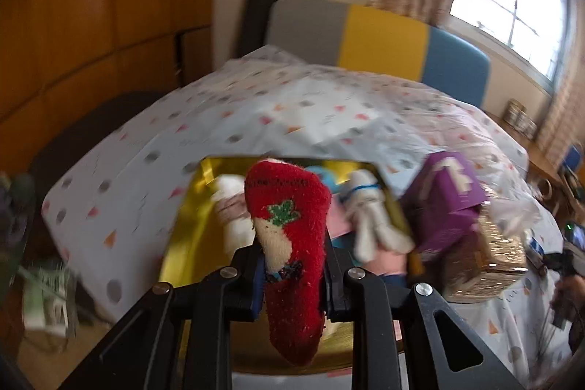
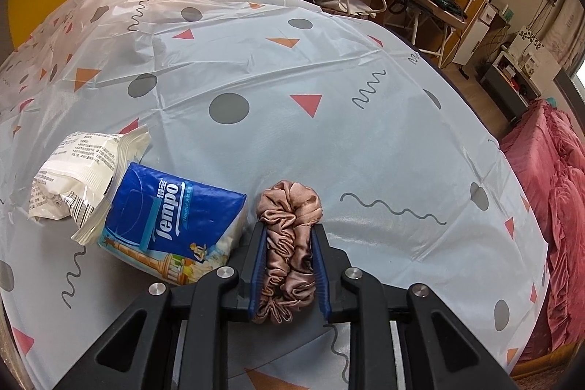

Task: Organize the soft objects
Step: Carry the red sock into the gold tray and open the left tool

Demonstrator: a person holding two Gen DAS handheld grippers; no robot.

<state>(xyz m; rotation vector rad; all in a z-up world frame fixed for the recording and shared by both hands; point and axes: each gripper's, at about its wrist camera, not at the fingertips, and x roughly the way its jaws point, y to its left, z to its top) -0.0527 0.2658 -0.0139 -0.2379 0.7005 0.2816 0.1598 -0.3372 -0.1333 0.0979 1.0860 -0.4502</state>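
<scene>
I am holding the red sock [image 1: 292, 243], long axis along the left tongs [image 1: 292, 265], gold bin [image 1: 190, 225] dead ahead; right tongs [image 2: 289, 262] are clenching the scrunchie [image 2: 289, 236].

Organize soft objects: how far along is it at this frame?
Midway. Done: white plush items already lie in the gold box. In hand: left gripper holds a red sock over it; right gripper clamps a pink scrunchie. Left: tissue pack and white packet sit on the tablecloth.
</scene>
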